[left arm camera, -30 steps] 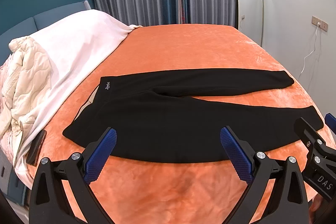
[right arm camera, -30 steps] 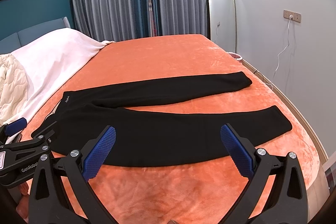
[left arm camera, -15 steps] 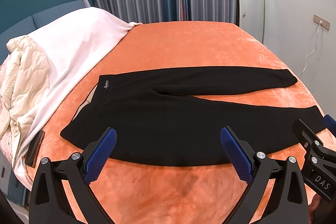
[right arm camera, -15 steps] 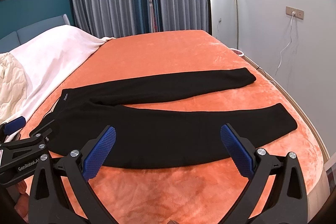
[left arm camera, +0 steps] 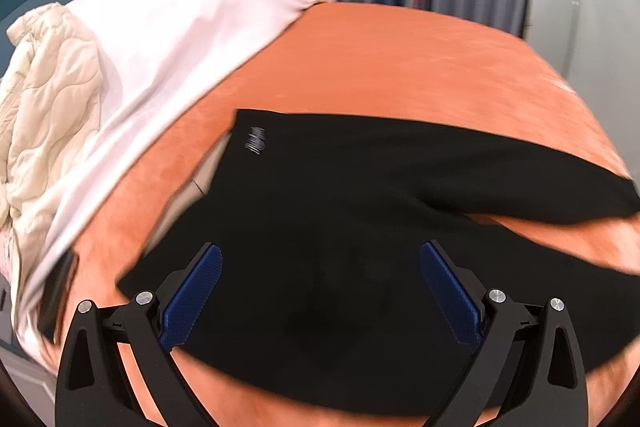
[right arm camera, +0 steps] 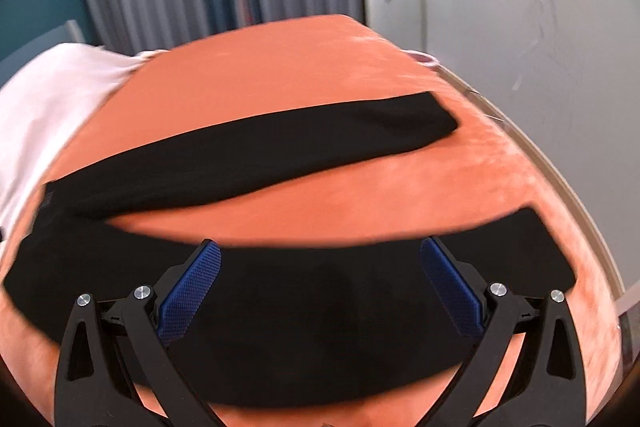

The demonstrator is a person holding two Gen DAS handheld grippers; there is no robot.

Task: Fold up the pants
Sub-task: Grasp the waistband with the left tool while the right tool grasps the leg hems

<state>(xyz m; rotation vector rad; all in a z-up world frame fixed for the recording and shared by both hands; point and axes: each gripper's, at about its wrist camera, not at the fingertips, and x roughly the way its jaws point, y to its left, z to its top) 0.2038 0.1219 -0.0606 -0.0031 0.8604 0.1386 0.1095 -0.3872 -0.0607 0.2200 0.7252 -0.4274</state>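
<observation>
The black pants (left arm camera: 360, 227) lie flat on the orange bed (left arm camera: 400, 67) with legs apart, so the left gripper (left arm camera: 320, 291) and right gripper (right arm camera: 320, 287) hang over them spread wide, ready to grab.

Between your blue-padded jaws lie black pants (left arm camera: 340, 211) on the orange bed (left arm camera: 392, 67); left of them, a white sheet (left arm camera: 168, 27).

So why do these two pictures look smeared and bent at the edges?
Left wrist view: motion blur smears the black pants and orange velvet bedspread; the fisheye lens bows the bed. Right wrist view: the same blur and bowing, while the open right hand-held gripper stays sharp.
</observation>
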